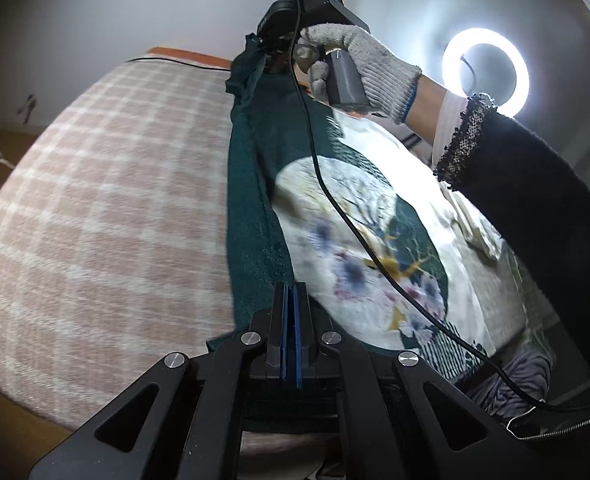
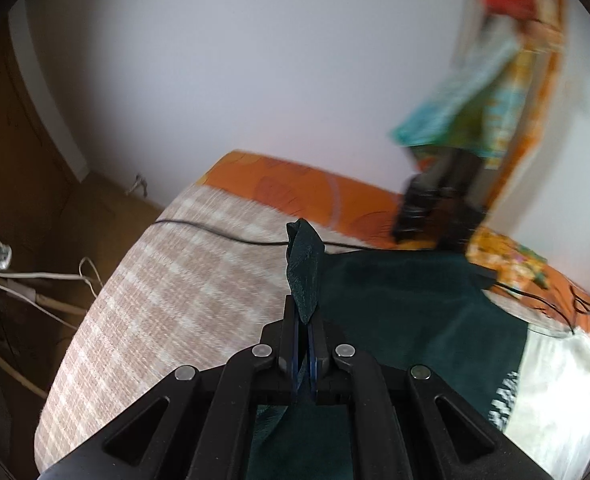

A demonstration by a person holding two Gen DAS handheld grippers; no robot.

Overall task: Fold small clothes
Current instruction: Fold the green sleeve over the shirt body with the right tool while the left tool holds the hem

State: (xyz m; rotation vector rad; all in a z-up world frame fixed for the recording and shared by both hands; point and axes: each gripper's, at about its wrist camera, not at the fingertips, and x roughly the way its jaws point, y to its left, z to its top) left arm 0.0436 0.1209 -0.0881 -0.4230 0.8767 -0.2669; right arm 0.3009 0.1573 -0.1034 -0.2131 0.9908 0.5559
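Garment (image 2: 407, 320) corner pinched in right hand-held gripper (image 2: 305, 316)

Left tongs (image 1: 293, 292): black linkage arms, silver pivot screws, blue pads. Right tongs (image 2: 305, 316): same build. Right hand (image 1: 359, 68): grey knit glove, blue cuff trim; black fuzzy sleeve (image 1: 535, 200), lace edging. Black cable (image 1: 335, 200).

To my left the checked blanket (image 1: 95, 208) lies bare, open room for a pass. On the right the dark green garment (image 1: 255, 200) covers the bed, and a black cable (image 1: 335, 200) hangs slantwise over it, in the way. Far side: another cable (image 2: 215, 234) crosses the blanket, and the ring light (image 1: 487, 68) stands beyond my gloved right hand (image 1: 355, 68)
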